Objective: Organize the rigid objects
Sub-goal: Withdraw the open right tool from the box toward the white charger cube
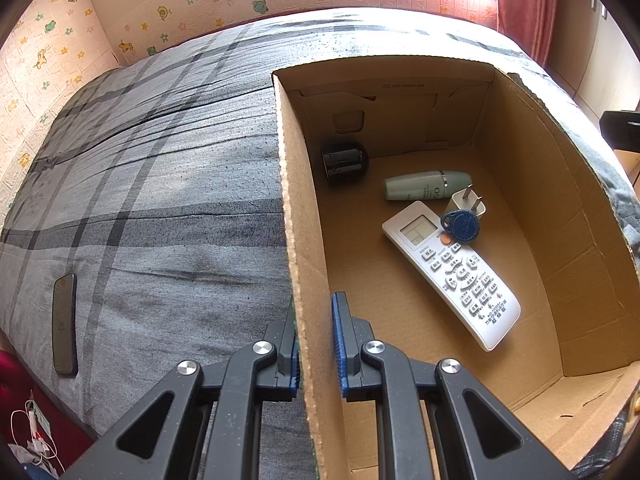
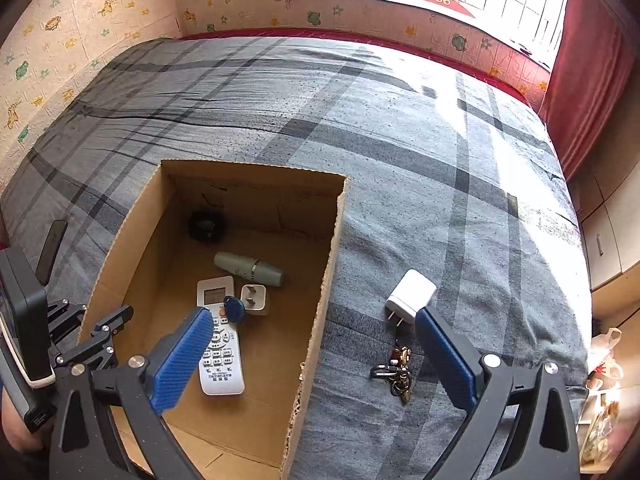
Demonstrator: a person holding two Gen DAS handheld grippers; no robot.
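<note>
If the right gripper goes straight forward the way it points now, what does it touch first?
Probably the grey bedcover, just beside the cardboard box's wall. The right gripper is open and empty. The white charger and keys lie slightly right, though depth is unclear.

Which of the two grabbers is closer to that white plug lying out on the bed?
The right. The right gripper hangs open just short of the white plug, one finger beside it. The left gripper is clamped on the cardboard box wall, across the box from the plug.

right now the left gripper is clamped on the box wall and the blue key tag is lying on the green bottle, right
Not quite. The left gripper is clamped on the box wall, but the blue key tag lies on the white remote, beside a white plug, not on the green bottle. The left wrist view shows it.
</note>
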